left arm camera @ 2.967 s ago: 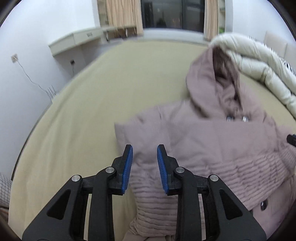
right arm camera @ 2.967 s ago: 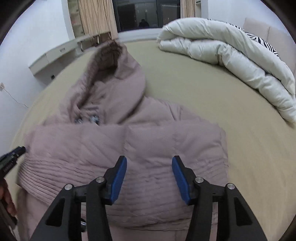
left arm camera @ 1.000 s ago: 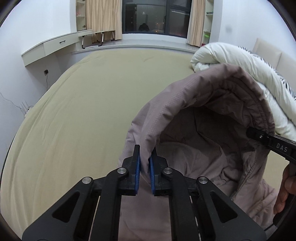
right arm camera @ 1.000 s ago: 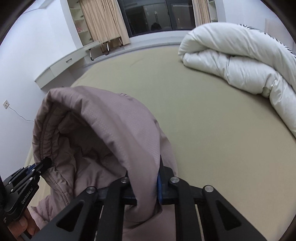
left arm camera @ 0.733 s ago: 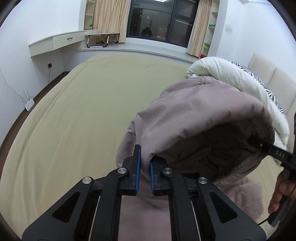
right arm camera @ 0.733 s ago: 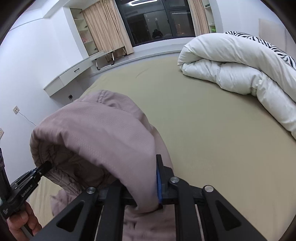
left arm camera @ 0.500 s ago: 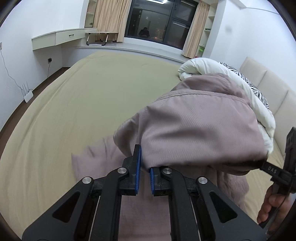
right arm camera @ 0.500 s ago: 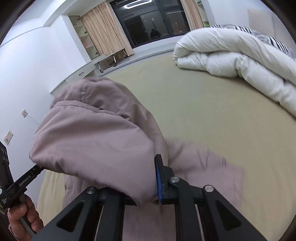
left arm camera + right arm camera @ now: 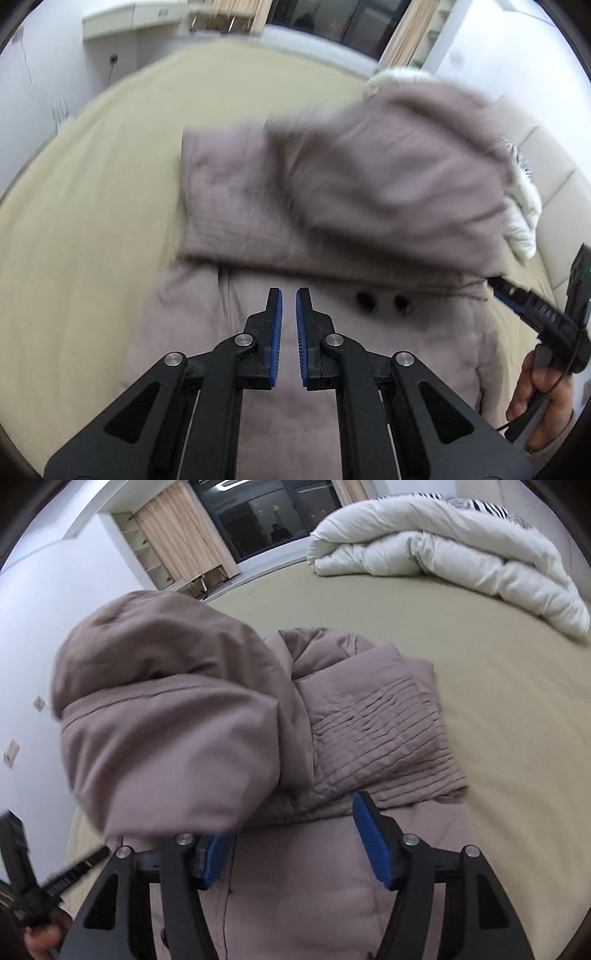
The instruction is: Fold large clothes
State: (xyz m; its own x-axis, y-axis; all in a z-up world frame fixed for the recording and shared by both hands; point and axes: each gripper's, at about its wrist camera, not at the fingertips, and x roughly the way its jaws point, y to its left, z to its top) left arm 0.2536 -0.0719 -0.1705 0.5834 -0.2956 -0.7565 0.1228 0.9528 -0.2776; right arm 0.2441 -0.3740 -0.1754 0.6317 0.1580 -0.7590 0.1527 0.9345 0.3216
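Observation:
A mauve padded hooded coat (image 9: 258, 206) lies on the tan bed. Its hood (image 9: 399, 177) is folded down over the chest and is blurred. My left gripper (image 9: 289, 295) hovers just above the coat's front, its jaws a narrow gap apart with nothing between them. In the right wrist view the hood (image 9: 173, 716) sits over the coat (image 9: 380, 731) and covers my left finger's tip. My right gripper (image 9: 295, 812) is open wide at the hood's edge, holding nothing. It also shows at the right of the left wrist view (image 9: 532, 306).
A rolled white duvet (image 9: 443, 561) lies at the bed's far right. The tan bedsheet (image 9: 517, 709) stretches around the coat. A white wall desk (image 9: 129, 18) and a dark window with curtains (image 9: 251, 513) stand beyond the bed.
Both grippers carried the hood forward and down over the coat's chest, then let go. The right jaws opened wide, the left jaws parted slightly.

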